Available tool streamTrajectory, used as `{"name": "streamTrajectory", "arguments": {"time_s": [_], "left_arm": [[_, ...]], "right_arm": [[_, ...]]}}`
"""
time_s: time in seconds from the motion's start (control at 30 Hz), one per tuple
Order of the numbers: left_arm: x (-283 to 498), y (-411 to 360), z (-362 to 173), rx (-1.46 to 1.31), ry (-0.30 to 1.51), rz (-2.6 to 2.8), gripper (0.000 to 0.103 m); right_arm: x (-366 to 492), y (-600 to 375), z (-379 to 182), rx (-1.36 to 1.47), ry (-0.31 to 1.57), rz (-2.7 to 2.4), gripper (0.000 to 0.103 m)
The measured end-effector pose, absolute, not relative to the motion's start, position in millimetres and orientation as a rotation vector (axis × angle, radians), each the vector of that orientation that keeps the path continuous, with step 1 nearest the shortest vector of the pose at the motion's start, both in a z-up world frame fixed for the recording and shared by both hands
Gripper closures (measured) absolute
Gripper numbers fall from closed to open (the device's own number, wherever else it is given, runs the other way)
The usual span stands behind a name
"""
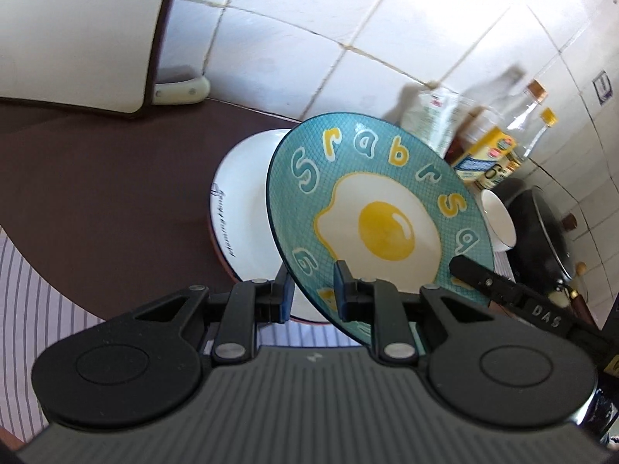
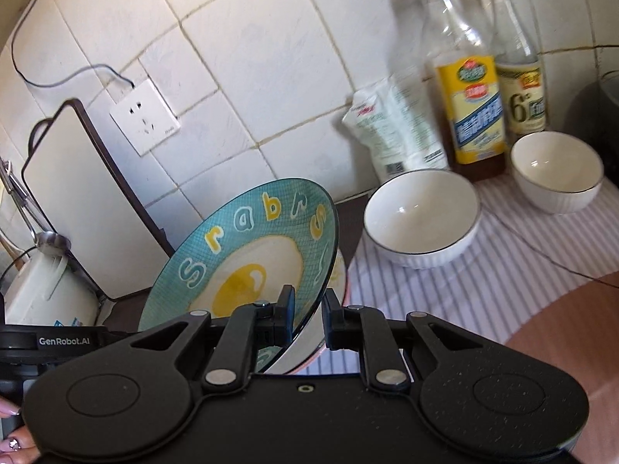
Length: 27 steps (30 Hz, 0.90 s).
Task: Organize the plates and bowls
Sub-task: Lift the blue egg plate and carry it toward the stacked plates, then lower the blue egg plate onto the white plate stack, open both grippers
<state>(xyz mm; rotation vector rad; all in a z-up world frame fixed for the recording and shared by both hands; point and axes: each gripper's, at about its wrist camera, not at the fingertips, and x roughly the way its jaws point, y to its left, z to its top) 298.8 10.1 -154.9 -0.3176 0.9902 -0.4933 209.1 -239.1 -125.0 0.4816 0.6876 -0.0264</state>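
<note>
The egg plate [image 2: 247, 247] stands tilted on edge between the fingers of the right hand-held gripper [image 2: 307, 311], with the left hand-held gripper [image 1: 313, 290] clamped on its rim too. Behind it a white plate [image 1: 240, 208] lies on the desk [image 1: 108, 193]. To the right of the right hand-held gripper sit a large bowl [image 2: 421, 216] and, farther right, a small bowl [image 2: 557, 172]; two bottles [image 2: 468, 89] stand behind them at the wall. A cutting board [image 2: 89, 201] leans at the left.

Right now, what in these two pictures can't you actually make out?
- White plate, left wrist view: its right part is hidden behind the egg plate.
- Small bowl, same view: partly covered by the egg plate's rim.
- Bottle labels, right wrist view: print too blurred to read.
- Person's hand, right wrist view: cut off by the edge.
</note>
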Motion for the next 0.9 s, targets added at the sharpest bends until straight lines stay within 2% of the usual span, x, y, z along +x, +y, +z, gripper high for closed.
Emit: {"name": "streamTrajectory", "arguments": {"time_s": [0.33, 0.6, 0.73, 0.9], "left_arm": [[333.2, 15.7, -186.0, -0.312, 1.063, -0.478, 0.084], [345.5, 7.8, -182.4, -0.227, 1.130, -0.481, 0.083], [346.1, 2.8, -183.1, -0.183, 1.100, -0.459, 0.084], [350.2, 10.1, -188.7, -0.262, 1.139, -0.455, 0.084]], "right_arm": [[246.8, -232.7, -152.0, 0.481, 0.742, -0.031, 0.084], [263.0, -230.1, -163.3, 0.453, 0.787, -0.026, 0.084], [268.8, -231.3, -171.6, 0.484, 0.822, -0.044, 0.084], [272.9, -228.8, -177.0, 0.472, 0.815, -0.054, 0.084]]}}
